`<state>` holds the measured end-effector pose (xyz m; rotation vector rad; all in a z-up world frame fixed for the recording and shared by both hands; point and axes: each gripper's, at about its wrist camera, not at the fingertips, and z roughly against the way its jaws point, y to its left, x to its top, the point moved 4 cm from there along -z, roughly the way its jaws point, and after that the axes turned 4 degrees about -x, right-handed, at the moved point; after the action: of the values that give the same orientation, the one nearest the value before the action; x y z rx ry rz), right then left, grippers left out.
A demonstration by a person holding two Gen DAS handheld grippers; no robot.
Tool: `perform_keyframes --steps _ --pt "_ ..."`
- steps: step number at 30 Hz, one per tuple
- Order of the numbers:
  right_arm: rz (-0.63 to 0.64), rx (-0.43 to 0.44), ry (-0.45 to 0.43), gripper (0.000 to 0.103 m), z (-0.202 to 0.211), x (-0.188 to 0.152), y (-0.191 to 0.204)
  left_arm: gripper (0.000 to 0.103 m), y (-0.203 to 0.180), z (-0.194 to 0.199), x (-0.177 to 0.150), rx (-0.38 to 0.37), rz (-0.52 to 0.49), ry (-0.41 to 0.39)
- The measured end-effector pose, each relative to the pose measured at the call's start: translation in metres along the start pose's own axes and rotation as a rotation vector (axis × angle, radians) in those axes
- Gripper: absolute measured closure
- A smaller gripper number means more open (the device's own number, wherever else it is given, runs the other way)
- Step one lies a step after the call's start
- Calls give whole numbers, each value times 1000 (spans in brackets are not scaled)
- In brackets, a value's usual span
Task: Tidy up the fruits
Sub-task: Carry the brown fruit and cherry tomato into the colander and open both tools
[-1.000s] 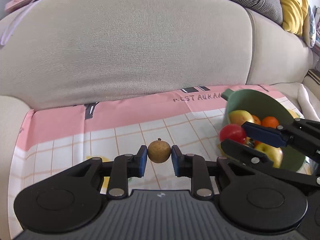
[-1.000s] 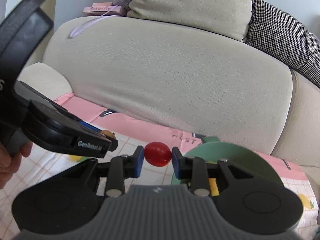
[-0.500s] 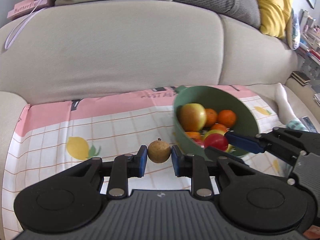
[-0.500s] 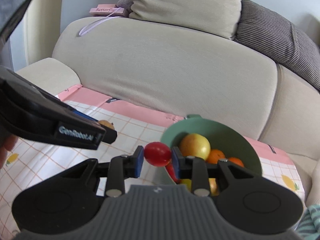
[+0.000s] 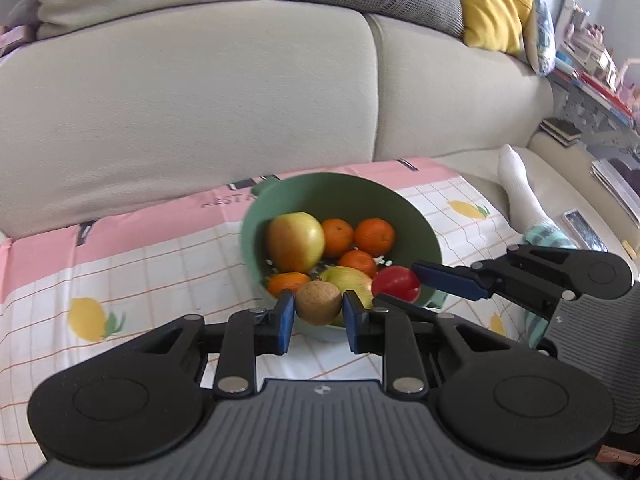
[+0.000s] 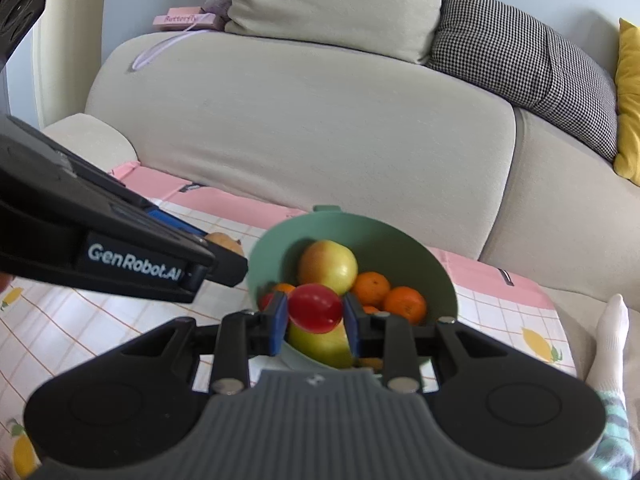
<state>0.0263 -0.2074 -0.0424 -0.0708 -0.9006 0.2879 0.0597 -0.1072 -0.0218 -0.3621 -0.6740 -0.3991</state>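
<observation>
A small brown fruit is clamped between the 2 blue pads of the left gripper, and it is held just over the near rim of the green bowl. In the left wrist view the bowl is seen at 12 o'clock from the gripper, standing on a pink and white checked cloth printed with lemons.

A red tomato is pinched between the pads of the right gripper, and it is held above the near side of the same bowl. In the left wrist view this tomato is seen at 2 o'clock from the brown fruit, close beside it, with the right gripper reaching in from 3 o'clock.

Inside the bowl a large yellow-red apple lies at 10 o'clock, 4 oranges are visible, among them one at 1 o'clock, and a second pale apple lies at the near side.

A beige sofa is seen behind the cloth, with a checked cushion and a yellow cushion on top. A foot in a white sock rests at 3 o'clock of the bowl.
</observation>
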Motion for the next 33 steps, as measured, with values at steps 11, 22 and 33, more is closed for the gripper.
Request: perform_keyframes --steps 11,22,33 --pt "64 31 60 77 -34 -3 -24 74 -1 -43 11 -50 -33 90" --pt "86 68 101 76 -69 4 -34 74 17 -78 26 -89 -45 143" --pt "103 94 130 76 -103 17 -37 74 38 -102 35 -73 -2 213"
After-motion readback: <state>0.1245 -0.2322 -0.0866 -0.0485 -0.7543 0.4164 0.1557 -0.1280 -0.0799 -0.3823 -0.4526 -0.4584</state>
